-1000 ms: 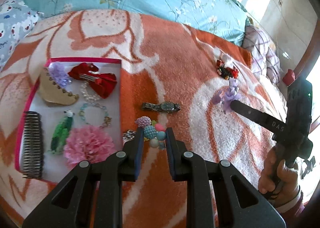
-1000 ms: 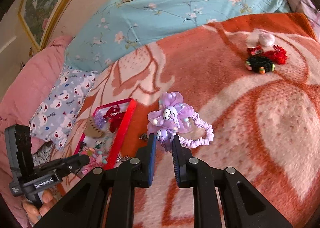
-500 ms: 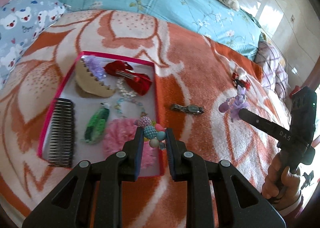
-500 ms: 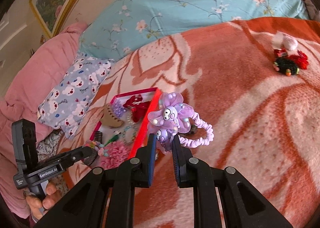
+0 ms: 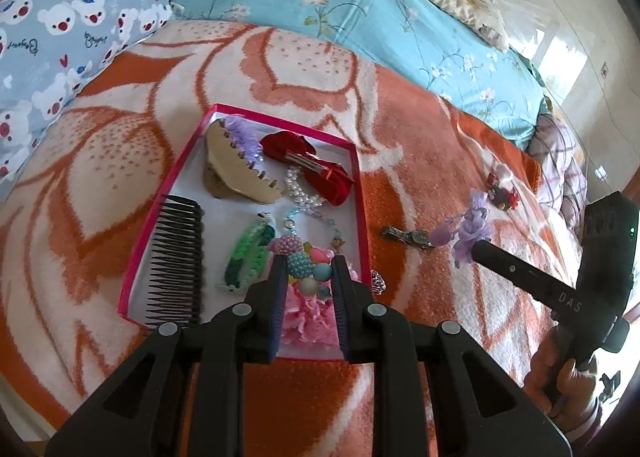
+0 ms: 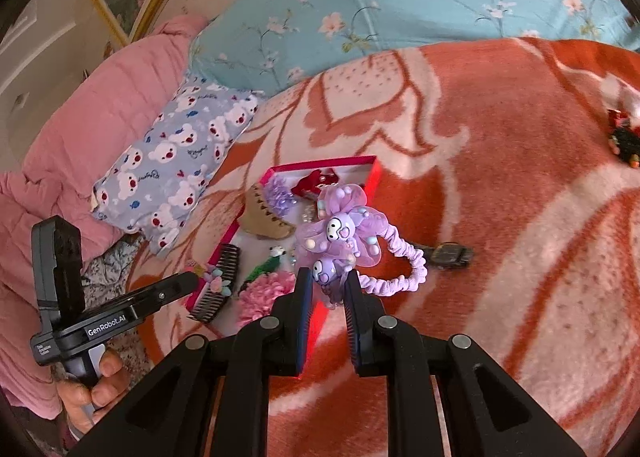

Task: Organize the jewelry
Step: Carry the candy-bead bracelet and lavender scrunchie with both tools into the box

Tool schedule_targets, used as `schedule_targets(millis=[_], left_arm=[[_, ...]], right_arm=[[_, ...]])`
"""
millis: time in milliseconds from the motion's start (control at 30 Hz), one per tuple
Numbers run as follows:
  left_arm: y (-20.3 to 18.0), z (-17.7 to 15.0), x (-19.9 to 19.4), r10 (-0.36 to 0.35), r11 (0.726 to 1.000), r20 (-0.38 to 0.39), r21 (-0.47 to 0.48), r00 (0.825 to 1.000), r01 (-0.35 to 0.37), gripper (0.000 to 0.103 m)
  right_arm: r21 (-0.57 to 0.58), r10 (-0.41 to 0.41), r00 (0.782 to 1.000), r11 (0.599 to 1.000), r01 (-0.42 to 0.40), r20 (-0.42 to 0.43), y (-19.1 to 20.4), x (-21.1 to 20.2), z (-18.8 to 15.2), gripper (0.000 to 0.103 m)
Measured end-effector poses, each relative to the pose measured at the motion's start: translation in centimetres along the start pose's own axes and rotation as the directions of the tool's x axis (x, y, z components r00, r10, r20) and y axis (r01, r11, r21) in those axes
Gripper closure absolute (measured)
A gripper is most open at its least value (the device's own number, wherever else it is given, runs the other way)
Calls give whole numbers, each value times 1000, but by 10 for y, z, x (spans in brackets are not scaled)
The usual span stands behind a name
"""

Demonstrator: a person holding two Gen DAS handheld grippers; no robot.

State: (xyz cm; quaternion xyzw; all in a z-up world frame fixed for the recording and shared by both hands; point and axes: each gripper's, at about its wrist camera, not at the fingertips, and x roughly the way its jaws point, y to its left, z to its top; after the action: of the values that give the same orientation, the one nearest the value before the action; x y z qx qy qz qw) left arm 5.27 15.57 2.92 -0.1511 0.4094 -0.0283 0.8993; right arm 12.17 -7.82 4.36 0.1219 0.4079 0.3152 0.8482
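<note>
Only the right wrist view shows a quilted pink duvet (image 6: 100, 109), upper left. Centre frame, above the fleecy orange blanket (image 5: 420, 129), the left gripper (image 5: 309, 269) clamps a knobbly beaded bracelet (image 5: 306, 263) over the pink-rimmed tray (image 5: 362, 213); the right gripper (image 6: 326, 289) grips a ruffled purple scrunchie (image 6: 344, 233).

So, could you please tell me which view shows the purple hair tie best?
The right wrist view: the purple hair tie fills the centre, gripped in the right tongs. The left wrist view shows it small and sideways at the right.
</note>
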Motion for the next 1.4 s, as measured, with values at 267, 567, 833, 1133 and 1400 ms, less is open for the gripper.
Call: schedule_targets(millis=[267,567,833,1133,1400], left_arm=[[11,3,3,6,1000,-2,-21,1000,-6,84],[22,11,17,26,999,-18,-29,1000,-26,84],[29,24,40,60,998,-42,-2,997,-60,84],[35,17,66,103,994,-99,32,990,-100,84],[42,10,81,110,994,-137,24,984,-108,84]], right_arm=[[-33,27,999,999,-28,-31,15,22,3,88],[-67,58,995,996,-64,-86,25,60,12,88],[-95,65,985,992,-80,-158,34,109,19,88],[-100,49,970,992,-75,-239,32,151,17,88],[-73,53,963,995,-74,-263,25,160,17,85]])
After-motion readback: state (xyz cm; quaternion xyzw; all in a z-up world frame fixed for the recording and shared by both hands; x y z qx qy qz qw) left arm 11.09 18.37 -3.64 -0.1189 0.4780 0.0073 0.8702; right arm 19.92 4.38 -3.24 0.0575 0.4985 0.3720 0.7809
